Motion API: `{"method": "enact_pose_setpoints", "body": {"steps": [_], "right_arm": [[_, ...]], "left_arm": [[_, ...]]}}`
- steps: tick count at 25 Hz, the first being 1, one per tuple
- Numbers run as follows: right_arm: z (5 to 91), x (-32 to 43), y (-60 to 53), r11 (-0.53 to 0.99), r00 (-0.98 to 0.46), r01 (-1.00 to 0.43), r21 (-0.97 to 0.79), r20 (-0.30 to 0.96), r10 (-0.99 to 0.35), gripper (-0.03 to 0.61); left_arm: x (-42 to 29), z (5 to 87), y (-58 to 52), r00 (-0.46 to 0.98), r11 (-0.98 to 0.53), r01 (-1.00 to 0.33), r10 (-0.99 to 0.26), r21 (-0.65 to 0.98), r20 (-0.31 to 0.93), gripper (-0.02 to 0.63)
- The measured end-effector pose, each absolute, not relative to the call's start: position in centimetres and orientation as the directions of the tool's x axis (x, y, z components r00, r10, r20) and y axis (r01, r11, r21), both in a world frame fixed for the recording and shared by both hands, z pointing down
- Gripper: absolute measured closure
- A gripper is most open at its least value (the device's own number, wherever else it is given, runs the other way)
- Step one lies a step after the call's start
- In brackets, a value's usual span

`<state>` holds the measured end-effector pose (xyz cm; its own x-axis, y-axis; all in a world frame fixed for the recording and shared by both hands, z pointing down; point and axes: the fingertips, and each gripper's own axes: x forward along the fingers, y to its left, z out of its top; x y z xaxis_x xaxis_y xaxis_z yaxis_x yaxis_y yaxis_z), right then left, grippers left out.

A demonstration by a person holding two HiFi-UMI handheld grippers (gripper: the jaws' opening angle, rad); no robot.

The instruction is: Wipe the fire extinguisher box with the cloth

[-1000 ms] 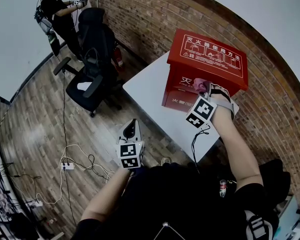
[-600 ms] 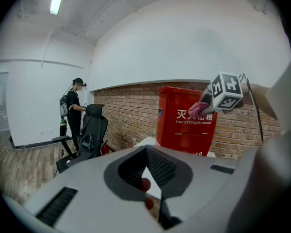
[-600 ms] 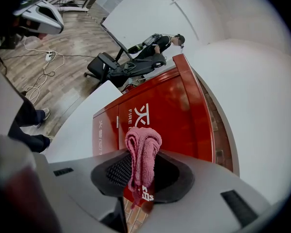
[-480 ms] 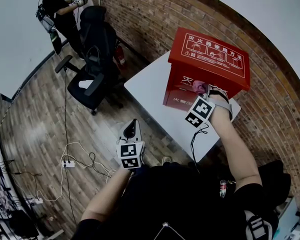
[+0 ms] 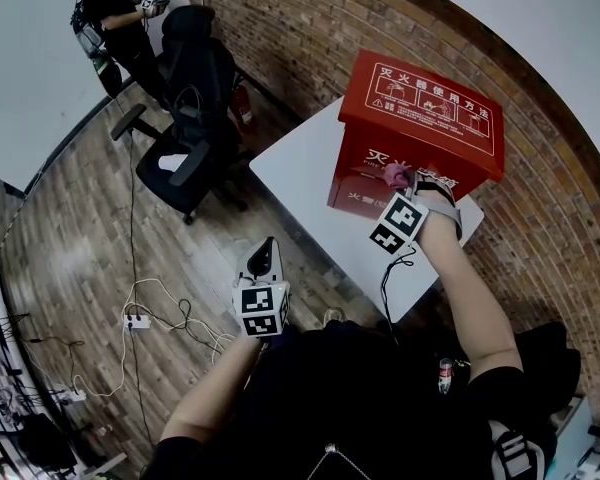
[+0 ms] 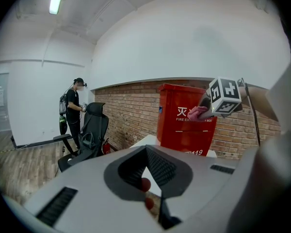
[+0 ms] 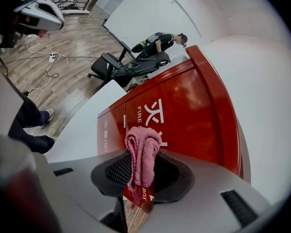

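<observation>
Right gripper [image 7: 144,171] is clamped on the pink cloth [image 7: 141,147], which is pressed to the upper front face of the red fire extinguisher box [image 5: 420,118]. The box stands at the far edge of the white table [image 5: 300,173], by the brick wall [image 5: 310,28]. Left gripper [image 6: 146,152] has its jaws together and empty, off the table's near edge.

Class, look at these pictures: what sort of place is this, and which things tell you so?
Probably an office or lab room: a brick wall, black office chairs, and a white table bearing the red fire extinguisher box.
</observation>
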<state>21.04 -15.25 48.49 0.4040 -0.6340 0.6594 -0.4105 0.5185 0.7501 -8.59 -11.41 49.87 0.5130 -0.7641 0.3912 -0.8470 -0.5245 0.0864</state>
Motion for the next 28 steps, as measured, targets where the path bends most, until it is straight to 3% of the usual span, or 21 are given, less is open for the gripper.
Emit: {"method": "enact_pose_setpoints", "body": {"steps": [28], "right_arm": [[54.4, 21.1, -15.7, 0.566, 0.364, -0.435, 0.7, 0.712, -0.6, 0.472]], "left_arm": [[-9.5, 51.5, -10.9, 0.472, -0.494, -0.867, -0.765, 0.071, 0.44, 0.586]]}}
